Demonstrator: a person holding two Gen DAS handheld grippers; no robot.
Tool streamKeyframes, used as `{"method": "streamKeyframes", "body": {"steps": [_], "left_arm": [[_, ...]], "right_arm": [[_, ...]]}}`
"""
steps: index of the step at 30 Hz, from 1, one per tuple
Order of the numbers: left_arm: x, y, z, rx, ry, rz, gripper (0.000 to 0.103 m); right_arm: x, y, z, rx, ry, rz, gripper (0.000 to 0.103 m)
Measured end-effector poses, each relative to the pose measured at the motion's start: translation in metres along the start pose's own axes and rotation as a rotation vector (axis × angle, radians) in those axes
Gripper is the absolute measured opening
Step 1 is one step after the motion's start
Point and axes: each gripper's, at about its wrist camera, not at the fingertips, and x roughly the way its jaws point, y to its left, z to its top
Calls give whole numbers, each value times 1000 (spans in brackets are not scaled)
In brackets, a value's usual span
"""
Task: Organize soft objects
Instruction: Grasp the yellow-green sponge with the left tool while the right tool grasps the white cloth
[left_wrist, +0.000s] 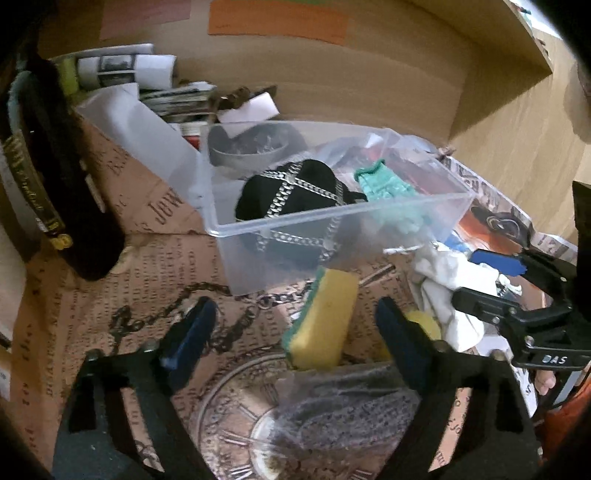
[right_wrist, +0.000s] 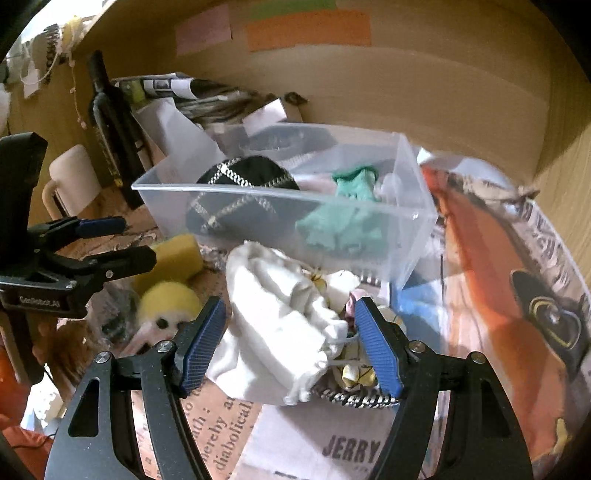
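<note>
A clear plastic bin holds a black cloth with silver chain straps and a teal cloth. In front of it a yellow sponge with a green side leans up between the wide-apart fingers of my left gripper, which is open and clear of the sponge. In the right wrist view a crumpled white cloth lies between the blue pads of my right gripper, which is open around it. A yellow fluffy toy sits left of the cloth. Each gripper shows at the edge of the other's view.
A dark bottle and a cream mug stand at the left. Papers and a grey bowl crowd behind the bin. A metal chain lies on the printed paper. A grey speckled cloth lies nearest. Wooden walls enclose the back.
</note>
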Motion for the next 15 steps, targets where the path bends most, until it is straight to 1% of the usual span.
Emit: {"method": "streamKeyframes", "body": {"steps": [1,3,4,5,6,7,9,11,12,15], "left_arm": [[2,-1,0,1,4,-8,80],[5,-3,0,7,13,-26,71],[7,-4,1,10,18,-34,68],[8,-5,0,14,26,-43,63],[11,-6,-1,19,39,-57,55],[12,-7,-1,21,47,-64,52],[14,-9,-3,25,60,-77,36],[14,-10,-4,31,59,-80,33],[11,-11,-4,36,51,-79,28],[3,-13,-4,49,24,-65,28]], "right_arm": [[1,0,-1,-5,5,1,54],[0,2,-2,-10,3,0,46],[-1,2,-2,-12,-1,2,41],[-2,3,-3,-14,-3,3,39],[-3,3,-3,-15,-7,2,34],[-4,3,-4,-16,-13,-3,28],[-5,3,-3,-14,-19,0,23],[-8,2,-1,-6,-35,4,20],[-11,2,-1,-6,-44,7,19],[-20,3,3,-9,-81,4,18]]}}
